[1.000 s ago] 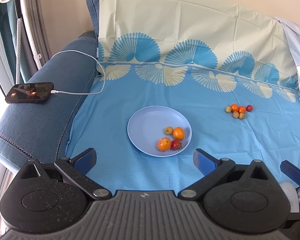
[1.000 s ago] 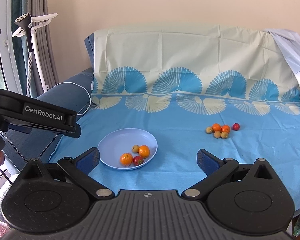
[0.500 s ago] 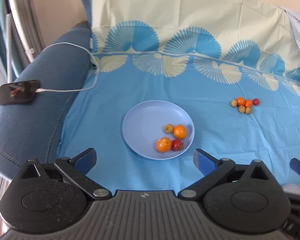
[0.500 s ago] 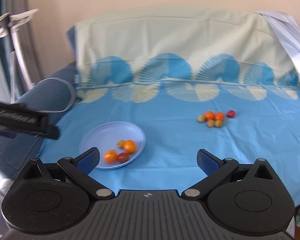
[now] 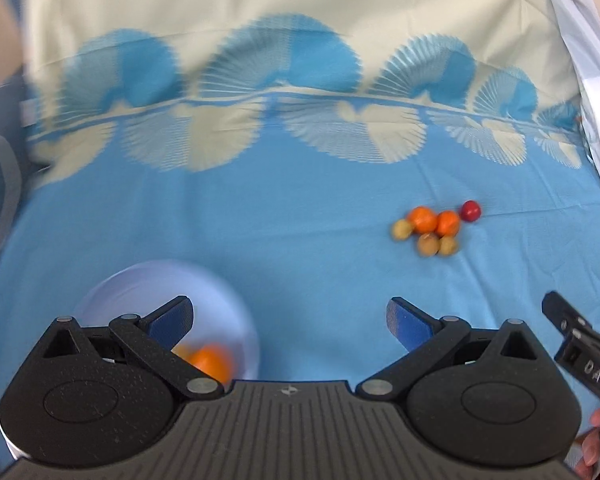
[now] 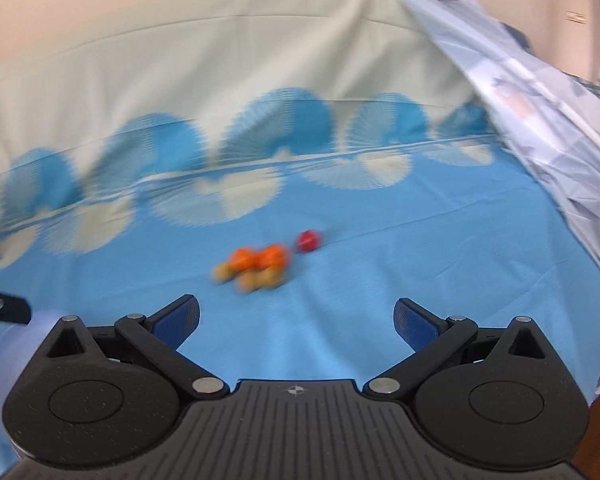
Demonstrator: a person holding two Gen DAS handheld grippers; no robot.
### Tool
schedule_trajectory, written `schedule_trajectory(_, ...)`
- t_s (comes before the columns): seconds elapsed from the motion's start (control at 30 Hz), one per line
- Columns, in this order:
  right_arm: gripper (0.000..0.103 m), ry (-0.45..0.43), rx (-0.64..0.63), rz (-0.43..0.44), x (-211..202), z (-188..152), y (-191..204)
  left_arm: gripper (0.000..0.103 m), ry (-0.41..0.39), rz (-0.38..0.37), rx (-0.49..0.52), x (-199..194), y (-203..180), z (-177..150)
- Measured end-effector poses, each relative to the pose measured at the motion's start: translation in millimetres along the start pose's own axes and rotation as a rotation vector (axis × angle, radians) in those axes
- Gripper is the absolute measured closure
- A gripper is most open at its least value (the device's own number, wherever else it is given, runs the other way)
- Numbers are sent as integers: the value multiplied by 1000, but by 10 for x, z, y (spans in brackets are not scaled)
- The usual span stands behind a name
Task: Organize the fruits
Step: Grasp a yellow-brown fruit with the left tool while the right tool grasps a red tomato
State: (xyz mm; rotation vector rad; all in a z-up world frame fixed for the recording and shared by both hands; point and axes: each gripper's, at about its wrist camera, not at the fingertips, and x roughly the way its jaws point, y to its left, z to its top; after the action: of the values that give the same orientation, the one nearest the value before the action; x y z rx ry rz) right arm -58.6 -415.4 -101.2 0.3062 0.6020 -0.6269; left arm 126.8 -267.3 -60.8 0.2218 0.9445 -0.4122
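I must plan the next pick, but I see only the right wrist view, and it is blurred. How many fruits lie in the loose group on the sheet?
Observer: The left wrist view shows six: two loose orange fruits, three yellow-brown fruits and one red fruit at the right end.
Operator: Is there something in the plate? I see only its edge.
Observer: Yes. The light blue plate holds at least one plated orange fruit, partly hidden behind the left tool.
Operator: Is the left tool open?
Observer: Yes, its jaws stand wide apart and nothing is gripped between them.
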Motion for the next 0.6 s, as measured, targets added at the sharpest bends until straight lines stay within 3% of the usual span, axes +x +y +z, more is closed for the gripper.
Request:
schedule_trajectory(0.17, 1, 16, -39, -50, 953, 187, -312, 0, 49, -21, 111, 945, -505, 287)
schedule_trajectory(0.27, 1, 77, -90, -22, 1501, 223, -385, 0, 92, -25, 166, 1424, -700, 390)
schedule_trajectory(0.5, 1, 160, -190, 87, 2298, 211, -275, 0, 93, -53, 262, 1923, -918, 551)
schedule_trajectory(0.6, 1, 131, -230, 101, 2431, 205, -184, 0, 121, -84, 299, 2038, -988, 570)
